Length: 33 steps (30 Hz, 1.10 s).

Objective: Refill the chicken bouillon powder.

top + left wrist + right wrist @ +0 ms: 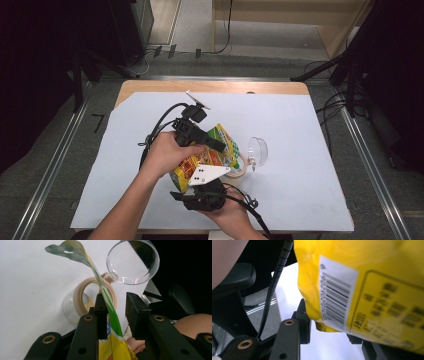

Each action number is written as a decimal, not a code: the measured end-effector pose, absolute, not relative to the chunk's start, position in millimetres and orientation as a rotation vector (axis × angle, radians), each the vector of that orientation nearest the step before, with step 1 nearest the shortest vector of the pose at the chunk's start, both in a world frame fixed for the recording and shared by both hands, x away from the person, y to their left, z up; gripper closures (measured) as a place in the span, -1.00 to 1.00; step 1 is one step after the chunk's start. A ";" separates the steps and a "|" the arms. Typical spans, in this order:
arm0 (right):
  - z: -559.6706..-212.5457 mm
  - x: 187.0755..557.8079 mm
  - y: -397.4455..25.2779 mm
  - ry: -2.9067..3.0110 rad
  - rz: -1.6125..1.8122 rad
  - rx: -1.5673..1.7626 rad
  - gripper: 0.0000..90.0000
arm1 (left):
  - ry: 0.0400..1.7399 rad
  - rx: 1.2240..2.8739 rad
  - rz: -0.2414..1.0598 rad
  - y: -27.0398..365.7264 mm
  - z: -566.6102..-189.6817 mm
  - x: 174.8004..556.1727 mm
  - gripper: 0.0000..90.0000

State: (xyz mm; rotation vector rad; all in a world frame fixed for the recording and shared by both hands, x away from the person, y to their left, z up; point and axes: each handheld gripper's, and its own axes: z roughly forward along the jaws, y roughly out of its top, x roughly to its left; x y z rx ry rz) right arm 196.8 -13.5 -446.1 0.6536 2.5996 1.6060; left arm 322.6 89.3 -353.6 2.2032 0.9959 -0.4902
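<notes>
2 grippers handle the yellow bag (207,157) over the jar (86,300): the left gripper (116,312) is released, the right gripper (329,330) grasps its corner at 6 o'clock, so tilt slowly.

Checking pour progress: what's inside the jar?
In the left gripper view, the jar holds a little pale crumbly powder near its mouth. The bag crosses the opening, hiding the rest; fill level unclear.

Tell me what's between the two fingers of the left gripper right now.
The left gripper view shows the top edge of the yellow and green snack bag running between the left gripper's fingers, above the open jar.
</notes>
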 end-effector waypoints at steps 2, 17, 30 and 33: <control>-447.9 197.0 -13.5 2.614 1.603 0.661 0.35 | 1.003 2.192 -0.499 89.0 -355.0 322.5 0.65; -445.8 197.8 -15.1 2.608 1.630 0.704 0.47 | 0.972 2.207 -0.440 87.3 -350.3 317.9 0.48; -434.8 202.4 -25.7 2.546 1.738 0.782 0.43 | 0.973 2.186 -0.403 90.9 -340.1 313.0 0.37; -433.4 201.1 -24.0 2.531 1.709 0.744 0.35 | 0.986 2.190 -0.380 88.5 -339.0 314.1 0.40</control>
